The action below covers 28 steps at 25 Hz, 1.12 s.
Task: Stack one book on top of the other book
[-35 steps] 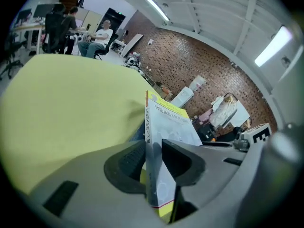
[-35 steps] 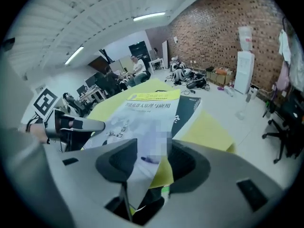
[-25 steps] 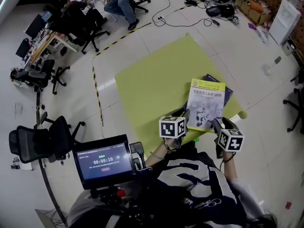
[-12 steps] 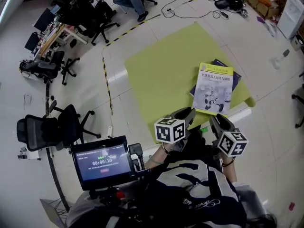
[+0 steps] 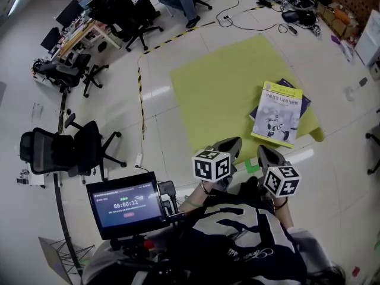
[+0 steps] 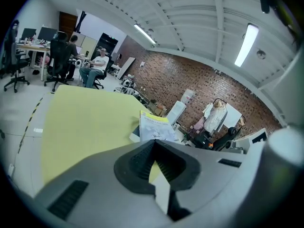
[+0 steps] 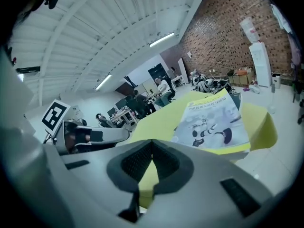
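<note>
A yellow-and-white book point(image 5: 276, 114) lies flat on top of a dark blue book point(image 5: 304, 104), near the right edge of the yellow-green surface point(image 5: 225, 82). Only the blue book's far corner and edges show. My left gripper point(image 5: 236, 142) and right gripper point(image 5: 262, 151) hang side by side off the near edge of the surface, well short of the books. Both are shut with nothing between the jaws. The left gripper view looks past its closed jaws to the top book point(image 6: 154, 126) ahead. In the right gripper view the book's cover point(image 7: 213, 122) is at the right and the left gripper point(image 7: 95, 135) at the left.
A small screen point(image 5: 126, 204) on the rig sits at lower left. Black office chairs point(image 5: 71, 150) stand on the floor at left. Black-and-yellow tape point(image 5: 141, 97) runs along the floor beside the surface. People sit at desks far back, and cables and boxes line the top right.
Both grippers have drawn back from the top book toward the person, and their jaws have closed. The stacked books stay where they were on the surface.
</note>
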Available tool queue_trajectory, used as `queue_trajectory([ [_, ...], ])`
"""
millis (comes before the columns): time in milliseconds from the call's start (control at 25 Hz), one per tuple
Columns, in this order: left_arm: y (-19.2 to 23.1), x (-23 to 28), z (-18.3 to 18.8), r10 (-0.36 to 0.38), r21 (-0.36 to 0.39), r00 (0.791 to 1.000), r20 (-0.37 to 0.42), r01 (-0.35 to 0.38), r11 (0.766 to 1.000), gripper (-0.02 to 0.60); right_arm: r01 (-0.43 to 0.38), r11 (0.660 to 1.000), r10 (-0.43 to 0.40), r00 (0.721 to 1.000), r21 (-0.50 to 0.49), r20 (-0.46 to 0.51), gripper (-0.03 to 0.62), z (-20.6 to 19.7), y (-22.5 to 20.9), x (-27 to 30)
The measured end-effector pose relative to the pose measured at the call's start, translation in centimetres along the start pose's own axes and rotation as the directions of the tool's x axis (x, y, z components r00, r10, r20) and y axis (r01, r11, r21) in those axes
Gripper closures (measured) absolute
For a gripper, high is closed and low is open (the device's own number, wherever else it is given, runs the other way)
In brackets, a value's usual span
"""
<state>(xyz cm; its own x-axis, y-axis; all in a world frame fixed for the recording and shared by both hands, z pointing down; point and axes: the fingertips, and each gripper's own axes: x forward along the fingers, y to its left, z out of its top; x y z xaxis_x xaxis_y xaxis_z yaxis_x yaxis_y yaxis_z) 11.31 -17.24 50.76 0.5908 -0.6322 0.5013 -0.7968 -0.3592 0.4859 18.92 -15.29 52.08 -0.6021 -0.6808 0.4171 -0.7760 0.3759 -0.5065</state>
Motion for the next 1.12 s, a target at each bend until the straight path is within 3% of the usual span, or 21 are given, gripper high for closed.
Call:
queue_trajectory([
  [240,2.0,-5.8,0.3,-0.033,0.031,0.999,0.023,0.033,0.999,0.578,0.029,0.999,-0.030,0.999,0.027,0.033,0.597,-0.9,4.8,1.3],
  [600,7.2,-15.9,-3.3,-0.119,0.073,0.993,-0.005,0.119,0.990,0.578,0.073,0.992,-0.078,0.996,0.102,0.052,0.597,-8.1,15.6,2.5],
  [800,8.0,-20.1,-6.3,-0.181,0.099,0.982,-0.063,0.186,0.978,0.578,0.108,0.976,-0.125,0.989,0.191,0.080,0.599,-12.3,20.0,1.1],
  [1120,5.8,-23.1,-9.9,-0.309,0.123,0.942,-0.128,0.324,0.938,0.578,0.178,0.961,-0.207,0.971,0.210,0.123,0.599,-15.4,23.8,-2.0],
])
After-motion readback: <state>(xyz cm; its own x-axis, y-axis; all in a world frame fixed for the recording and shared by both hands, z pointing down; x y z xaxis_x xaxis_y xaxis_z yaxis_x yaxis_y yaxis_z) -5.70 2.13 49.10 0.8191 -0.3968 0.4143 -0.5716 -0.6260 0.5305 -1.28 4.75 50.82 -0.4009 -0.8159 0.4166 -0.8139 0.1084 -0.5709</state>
